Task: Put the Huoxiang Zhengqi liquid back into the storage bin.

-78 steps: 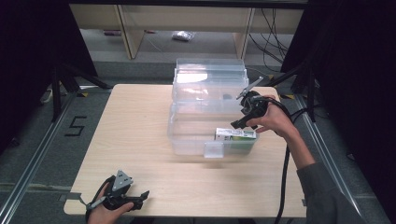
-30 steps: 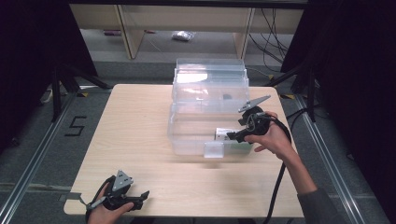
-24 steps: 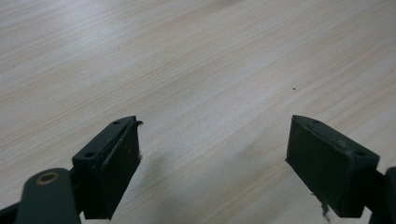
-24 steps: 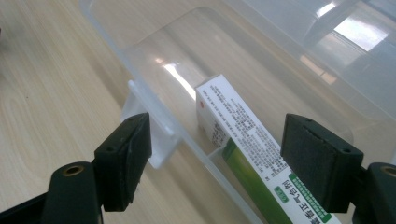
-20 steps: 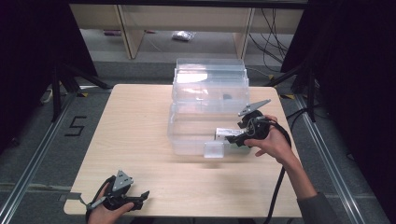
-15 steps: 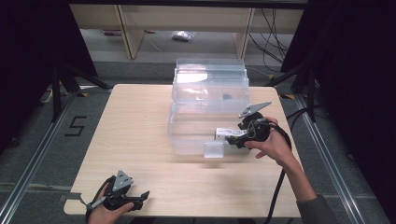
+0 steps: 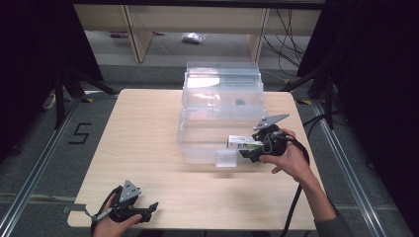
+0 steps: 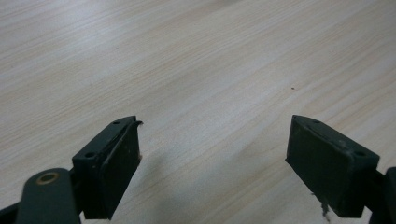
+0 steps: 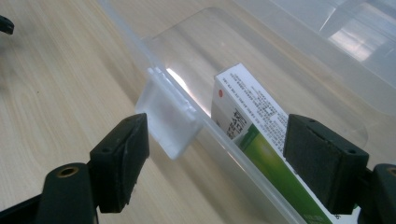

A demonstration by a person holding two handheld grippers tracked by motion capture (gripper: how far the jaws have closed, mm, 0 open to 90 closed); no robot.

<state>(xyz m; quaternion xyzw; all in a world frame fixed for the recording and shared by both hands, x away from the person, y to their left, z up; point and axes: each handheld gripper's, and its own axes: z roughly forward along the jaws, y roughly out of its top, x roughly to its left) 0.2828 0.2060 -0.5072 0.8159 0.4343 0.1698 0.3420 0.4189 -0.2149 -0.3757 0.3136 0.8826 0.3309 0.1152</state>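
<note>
The white-and-green printed carton (image 7: 243, 143) lies in the front drawer of the clear plastic drawer box (image 7: 221, 113), up against the drawer's front wall at its right end, just behind the frosted pull tab (image 7: 226, 158). By the look of it the step in hand is either freeing the carton or shutting the drawer; to do it well, the person should keep the jaws clear of the thin rim and press squarely on the tab, so the drawer slides straight rather than twisting. The right gripper (image 9: 215, 154) hovers at that front edge, jaws wide apart, straddling the wall with tab and carton between them, clamped on nothing; contact cannot be told. The left gripper (image 8: 212, 163) rests at the near left corner of the pale wooden table (image 7: 138, 128), jaws spread wide, empty over bare wood
</note>
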